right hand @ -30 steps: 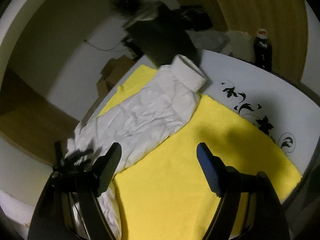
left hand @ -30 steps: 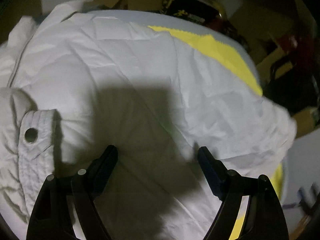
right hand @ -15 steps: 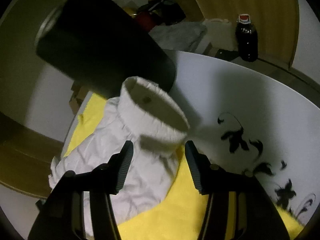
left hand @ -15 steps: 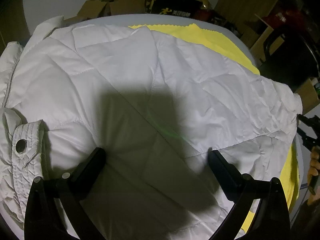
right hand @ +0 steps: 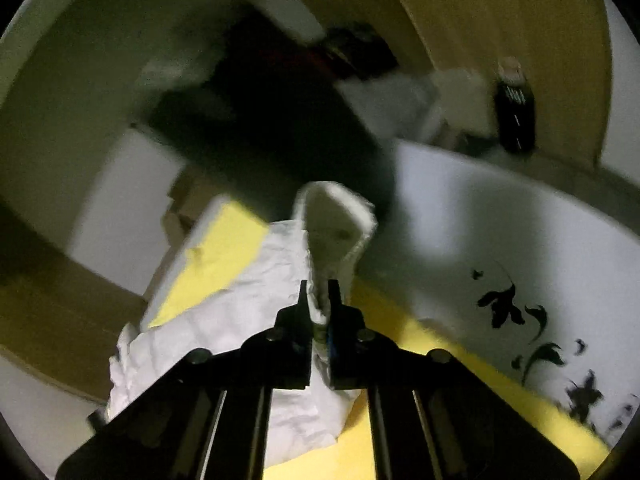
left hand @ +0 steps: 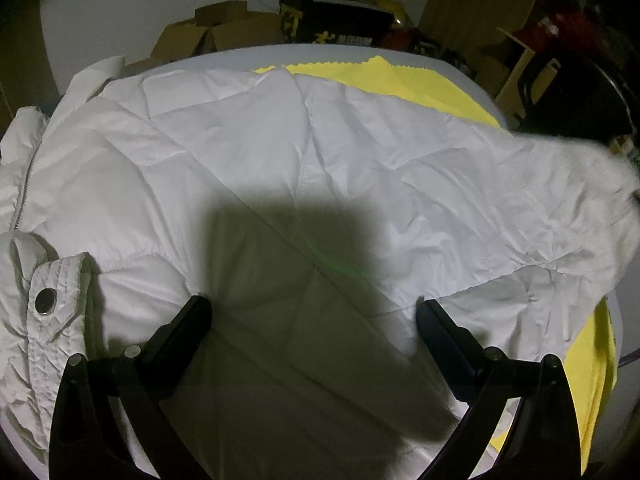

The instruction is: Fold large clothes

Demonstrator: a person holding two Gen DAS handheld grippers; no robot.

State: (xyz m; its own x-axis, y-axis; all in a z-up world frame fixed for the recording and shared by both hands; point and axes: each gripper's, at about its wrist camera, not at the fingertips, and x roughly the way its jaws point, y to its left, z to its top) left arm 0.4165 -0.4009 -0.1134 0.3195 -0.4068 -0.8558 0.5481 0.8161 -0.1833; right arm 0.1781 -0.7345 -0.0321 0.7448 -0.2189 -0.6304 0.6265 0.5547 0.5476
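A white quilted jacket (left hand: pixel 280 152) lies spread over a yellow cloth (left hand: pixel 384 80) on the table. Its collar tab with a metal snap (left hand: pixel 45 301) is at the left. My left gripper (left hand: pixel 314 316) is open and empty, just above the jacket's body. The jacket's sleeve (right hand: pixel 248 312) runs away across the yellow cloth (right hand: pixel 216 252) in the right wrist view. My right gripper (right hand: pixel 318 294) is shut on the sleeve cuff (right hand: pixel 340 224) and holds it lifted off the table. The sleeve end (left hand: pixel 580 184) is blurred at the right of the left wrist view.
The white table (right hand: pixel 500 216) has black floral decals (right hand: pixel 516 312). A dark bottle (right hand: pixel 514 112) stands at its far edge. Cardboard boxes (left hand: pixel 224 36) and dark clutter (left hand: pixel 332 20) lie beyond the table. A dark chair (left hand: pixel 572 96) stands at the right.
My right gripper closed on the sleeve cuff and lifted it. The left gripper drew back a little above the jacket and stayed open.
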